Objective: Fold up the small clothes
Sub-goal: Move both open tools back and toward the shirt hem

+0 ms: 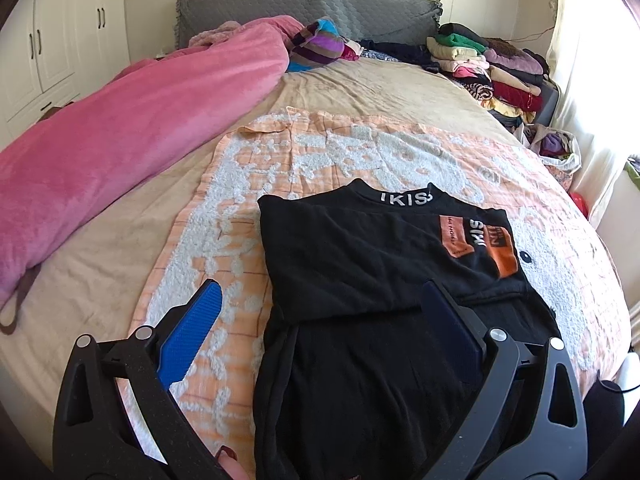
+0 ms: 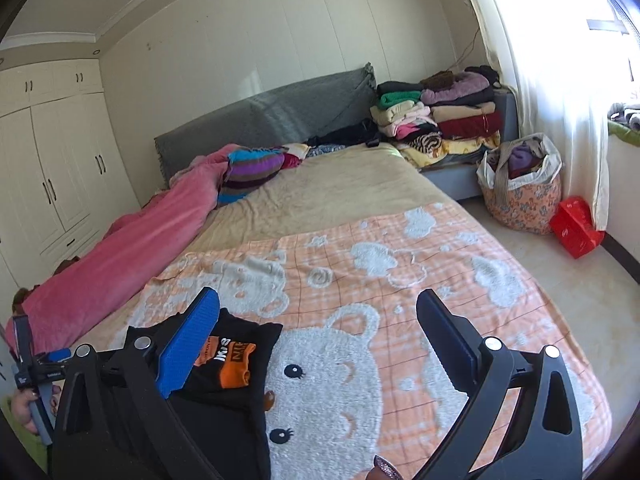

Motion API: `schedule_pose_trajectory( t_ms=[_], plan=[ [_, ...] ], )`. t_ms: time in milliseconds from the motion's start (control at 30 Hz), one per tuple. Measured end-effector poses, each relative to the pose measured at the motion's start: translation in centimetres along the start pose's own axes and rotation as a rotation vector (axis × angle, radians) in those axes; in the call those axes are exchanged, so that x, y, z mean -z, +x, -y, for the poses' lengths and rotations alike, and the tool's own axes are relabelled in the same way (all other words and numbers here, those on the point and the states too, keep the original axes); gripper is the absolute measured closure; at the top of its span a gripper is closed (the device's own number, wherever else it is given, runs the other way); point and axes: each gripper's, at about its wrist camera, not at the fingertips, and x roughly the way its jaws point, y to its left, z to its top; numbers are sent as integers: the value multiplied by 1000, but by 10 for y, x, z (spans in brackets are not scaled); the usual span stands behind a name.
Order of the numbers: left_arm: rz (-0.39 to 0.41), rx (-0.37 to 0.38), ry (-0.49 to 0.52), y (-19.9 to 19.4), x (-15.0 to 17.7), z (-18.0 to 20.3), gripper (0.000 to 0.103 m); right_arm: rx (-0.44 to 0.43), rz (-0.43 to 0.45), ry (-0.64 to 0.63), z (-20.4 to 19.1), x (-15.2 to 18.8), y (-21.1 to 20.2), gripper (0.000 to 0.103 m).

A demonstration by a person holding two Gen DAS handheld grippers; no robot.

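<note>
A black top (image 1: 360,264) with white collar lettering and an orange chest patch lies partly folded on the orange bear-print blanket (image 1: 320,160). Its lower half (image 1: 360,380) runs toward me. My left gripper (image 1: 320,300) is open and empty, hovering over the top's left side, blue pad (image 1: 192,332) over the blanket. In the right wrist view the top (image 2: 228,360) sits at lower left. My right gripper (image 2: 318,312) is open and empty above the blanket (image 2: 360,260), just right of the top. The left gripper's handle (image 2: 28,364) shows at far left.
A pink quilt (image 1: 120,132) lies along the bed's left side with a striped pillow (image 1: 320,42) by the grey headboard. Stacks of folded clothes (image 2: 440,120) fill the far right corner. A floral bag (image 2: 520,184) and red box (image 2: 576,228) stand on the floor.
</note>
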Motion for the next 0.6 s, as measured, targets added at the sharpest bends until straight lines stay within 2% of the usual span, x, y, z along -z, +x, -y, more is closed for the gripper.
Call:
schedule_pose_trajectory(
  t_ms=[267, 467, 600],
  plan=[
    [-23, -2, -6, -17, 14, 4, 10, -62, -20, -96, -17, 8, -38, 5],
    [-42, -7, -4, -28, 28, 8, 10, -143, -65, -163, -44, 26, -45, 5],
    [-50, -20, 0, -35, 37, 9, 10, -166, -99, -209, -59, 39, -44, 5]
  ],
)
